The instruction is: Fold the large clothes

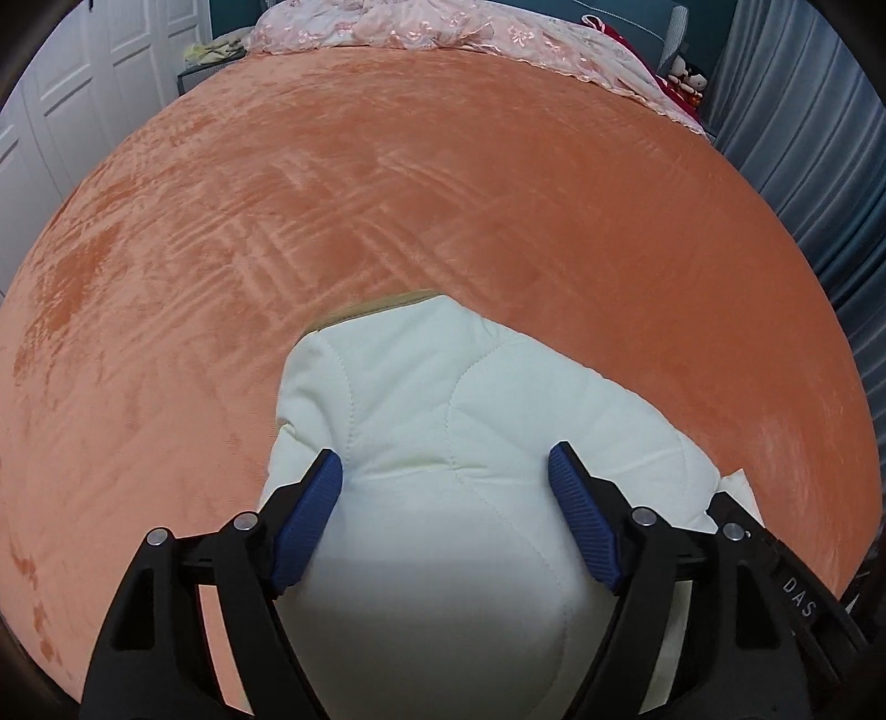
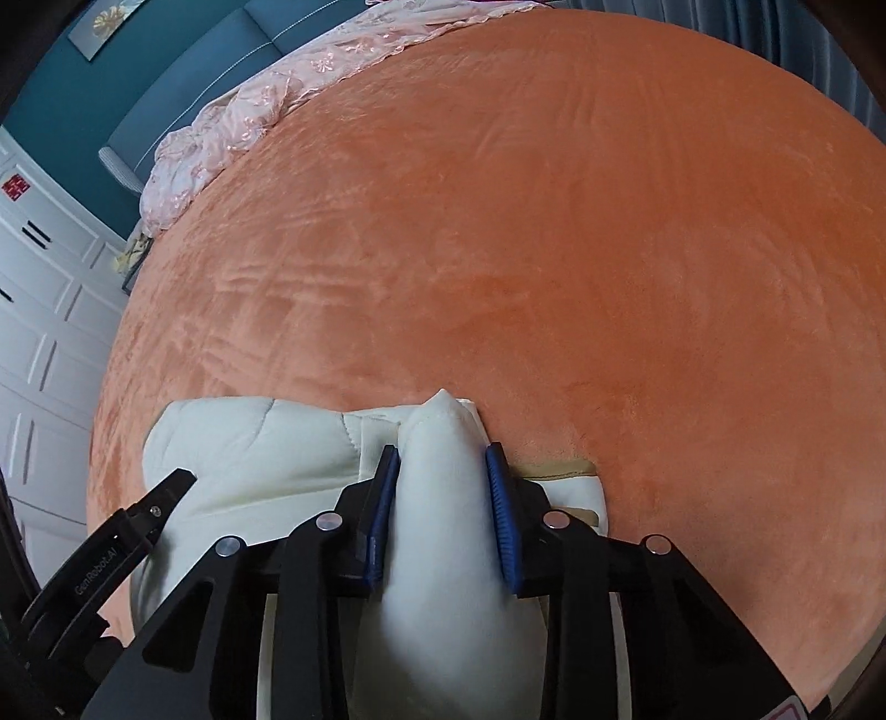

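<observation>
The cream quilted garment (image 1: 443,421) lies bunched on the orange plush bed cover (image 1: 387,194), at the near edge of the bed, with a tan trim showing at its far fold. Its surface is padded, with curved stitch lines across it.

The left gripper (image 1: 446,471) stands over the garment with its jaws spread wide. The blue ribbed pads (image 1: 310,520) sit at either side of a rounded bulge of the fabric; the left pad is at the cloth's edge and the right pad looks clear of it, so no grip is evident.

The right gripper (image 2: 443,459) has its jaws drawn in on a raised ridge of the same garment (image 2: 243,443). Both blue pads (image 2: 501,498) press against the sides of the ridge, which stands up between them and ends in a pointed tip beyond the fingertips. In this view the left gripper's black finger reaches in at the near left of the garment.

At the far edge of the bed lies a rumpled pink embroidered coverlet (image 1: 421,27). White panelled wardrobe doors (image 2: 44,310) flank the bed's left side, and grey curtains (image 1: 819,155) hang at its right.
</observation>
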The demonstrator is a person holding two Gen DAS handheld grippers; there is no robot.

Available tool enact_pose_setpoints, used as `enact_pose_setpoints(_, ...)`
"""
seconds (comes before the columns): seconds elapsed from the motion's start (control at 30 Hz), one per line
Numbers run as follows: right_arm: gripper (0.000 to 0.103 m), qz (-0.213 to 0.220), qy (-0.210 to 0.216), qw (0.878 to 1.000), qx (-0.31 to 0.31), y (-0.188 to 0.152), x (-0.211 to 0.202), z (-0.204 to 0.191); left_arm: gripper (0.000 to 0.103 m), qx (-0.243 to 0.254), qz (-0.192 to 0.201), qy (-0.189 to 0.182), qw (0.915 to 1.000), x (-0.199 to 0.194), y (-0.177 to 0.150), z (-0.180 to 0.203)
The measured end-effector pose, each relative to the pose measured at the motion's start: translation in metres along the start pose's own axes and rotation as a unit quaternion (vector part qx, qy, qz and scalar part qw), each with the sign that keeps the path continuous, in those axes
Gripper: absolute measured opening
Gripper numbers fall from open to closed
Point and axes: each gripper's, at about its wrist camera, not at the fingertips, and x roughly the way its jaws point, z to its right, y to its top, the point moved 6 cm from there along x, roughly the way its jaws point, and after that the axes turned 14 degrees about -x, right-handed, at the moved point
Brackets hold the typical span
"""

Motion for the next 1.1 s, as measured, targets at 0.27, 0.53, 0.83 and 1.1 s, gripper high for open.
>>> enact_pose_setpoints(0.27,0.03,0.003,0.006,1.0,0.002,-0.004,0.031,0.011,0.087,0.014,0.024,0.02,0.9994,0.027,-0.006,0.002)
enact_pose_setpoints(0.53,0.03,0.017,-0.011,1.0,-0.013,-0.003,0.041,0.008,0.088,0.026,0.041,0.037,0.9981,0.038,-0.009,0.005)
enact_pose_setpoints(0.83,0.03,0.028,-0.017,0.999,-0.016,-0.002,0.045,0.006,0.089,0.036,0.054,0.054,0.9965,0.043,-0.01,0.007)
enact_pose_setpoints(1.1,0.03,0.016,0.024,0.999,0.036,0.0,0.017,0.019,0.09,0.038,0.008,0.047,0.9981,0.022,-0.006,0.002)
